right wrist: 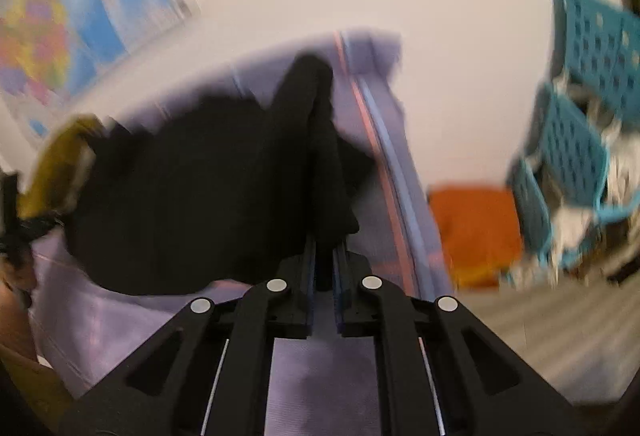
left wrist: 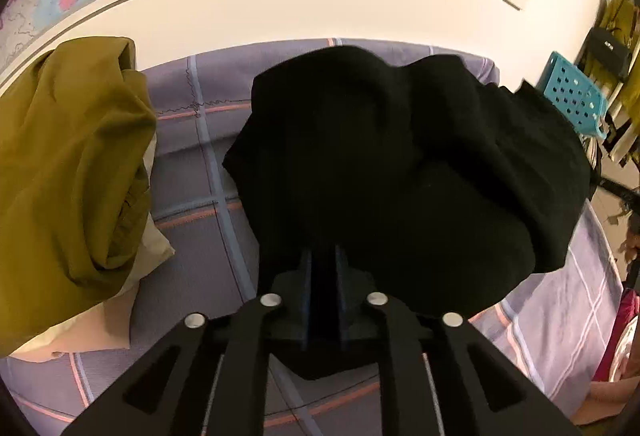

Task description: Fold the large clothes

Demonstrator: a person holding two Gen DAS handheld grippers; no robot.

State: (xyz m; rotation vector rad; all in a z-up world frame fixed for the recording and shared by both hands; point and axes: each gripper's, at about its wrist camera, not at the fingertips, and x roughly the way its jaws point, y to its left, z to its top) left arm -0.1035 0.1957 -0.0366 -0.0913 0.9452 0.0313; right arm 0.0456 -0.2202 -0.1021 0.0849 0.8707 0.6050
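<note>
Black garment [left wrist: 400, 163] | left gripper [left wrist: 322, 256] pinching it | right gripper [right wrist: 324, 256] apparently too, blurred

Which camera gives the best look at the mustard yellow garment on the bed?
The left wrist view. There the mustard yellow garment fills the left side, sharp, bunched up on a cream cloth. The right wrist view catches only a blurred sliver at the far left, behind the black garment.

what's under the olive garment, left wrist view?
A cream pillow or cloth pokes out beneath the olive garment, on the purple plaid bedsheet. How far it extends underneath is covered.
</note>
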